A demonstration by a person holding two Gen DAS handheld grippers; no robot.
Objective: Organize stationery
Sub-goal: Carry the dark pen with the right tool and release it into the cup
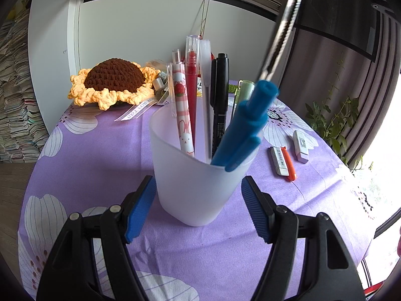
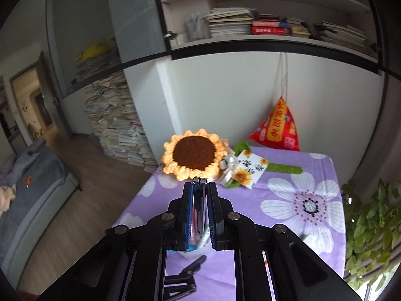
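The frosted pen cup (image 1: 198, 175) stands between the left tool's (image 1: 198, 198) wide-open fingers. The right tool (image 2: 199, 202) is clamped on a dark utility knife (image 2: 199, 200), directly above the cup.

On the purple flowered tablecloth (image 1: 100, 165), a frosted white plastic pen cup (image 1: 198, 183) holds upright pens, with a crocheted sunflower cushion (image 1: 112, 85) behind it to the left, a white eraser (image 1: 278, 161), orange pen (image 1: 288, 163) and white correction tape (image 1: 300, 146) lying to its right.
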